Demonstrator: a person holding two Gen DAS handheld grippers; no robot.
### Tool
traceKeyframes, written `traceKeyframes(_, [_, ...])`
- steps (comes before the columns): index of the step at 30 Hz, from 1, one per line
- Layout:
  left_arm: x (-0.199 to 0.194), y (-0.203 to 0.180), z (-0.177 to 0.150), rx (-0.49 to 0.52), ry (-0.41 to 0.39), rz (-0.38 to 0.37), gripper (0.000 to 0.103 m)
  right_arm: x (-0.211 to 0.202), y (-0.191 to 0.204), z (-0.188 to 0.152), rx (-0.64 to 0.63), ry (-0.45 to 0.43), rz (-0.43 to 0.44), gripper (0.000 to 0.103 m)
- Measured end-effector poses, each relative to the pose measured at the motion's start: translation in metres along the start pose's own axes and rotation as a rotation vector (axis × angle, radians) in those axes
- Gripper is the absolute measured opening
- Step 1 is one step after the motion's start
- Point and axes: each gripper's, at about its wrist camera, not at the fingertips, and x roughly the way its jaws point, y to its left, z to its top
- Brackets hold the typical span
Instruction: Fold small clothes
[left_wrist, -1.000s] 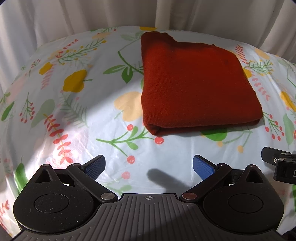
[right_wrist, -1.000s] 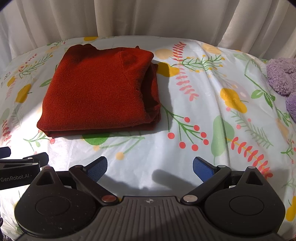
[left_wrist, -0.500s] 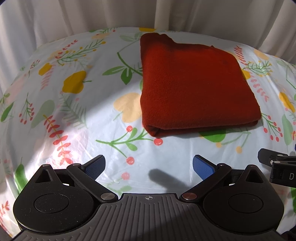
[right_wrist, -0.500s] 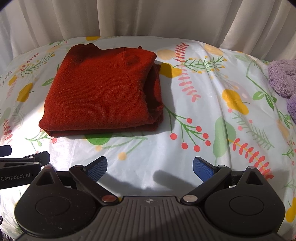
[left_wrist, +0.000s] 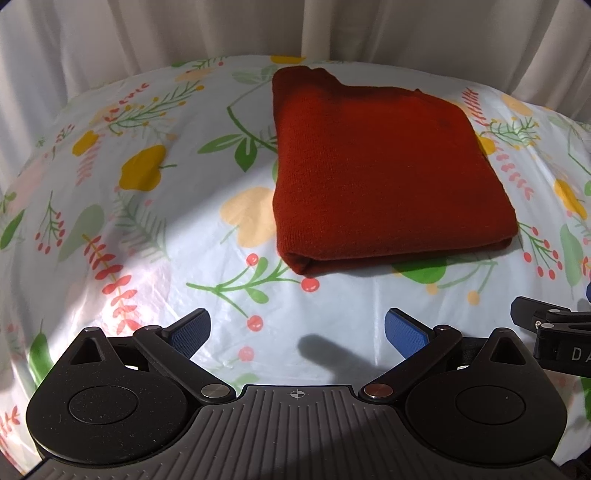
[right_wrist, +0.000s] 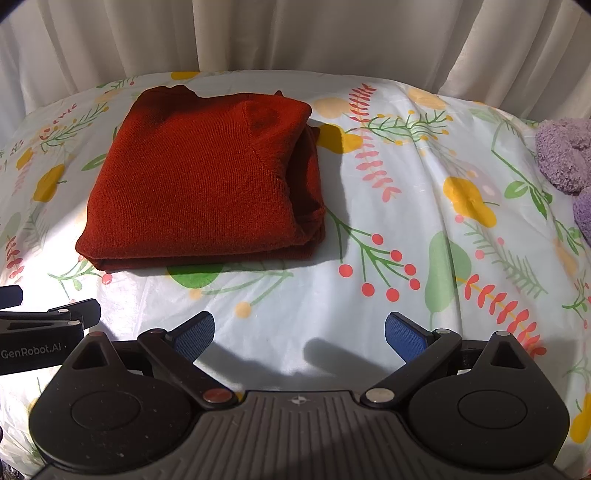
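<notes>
A rust-red knit garment (left_wrist: 384, 173) lies folded into a thick square on the floral sheet, its folded edge toward me. In the right wrist view the same garment (right_wrist: 207, 181) sits at upper left, with layered edges showing on its right side. My left gripper (left_wrist: 297, 330) hovers open in front of the garment, well short of it, holding nothing. My right gripper (right_wrist: 299, 334) is also open and empty, to the right of the left one. Each gripper's side shows at the edge of the other's view.
The surface is a white sheet (left_wrist: 147, 236) printed with leaves, berries and yellow fruit. White curtains (right_wrist: 295, 37) hang close behind it. A fluffy purple item (right_wrist: 565, 162) lies at the far right edge of the sheet.
Both grippers have drawn back and down slightly from the folded garment, which stays still. Both stay open.
</notes>
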Motion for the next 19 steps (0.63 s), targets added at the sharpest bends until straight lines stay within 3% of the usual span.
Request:
traceKeyframes(7, [-0.0045,-0.0043,0.0004,0.037,-0.046,0.017,0.103,0.0008,-0.0005,-0.0003,-0.001,0.0,-0.002,0.099])
traceKeyframes(19, [-0.0013,-0.0036,-0.0012,0.042,-0.028,0.008,0.103,0.0002,-0.0001,0.0021,0.003,-0.009,-0.004,0.099])
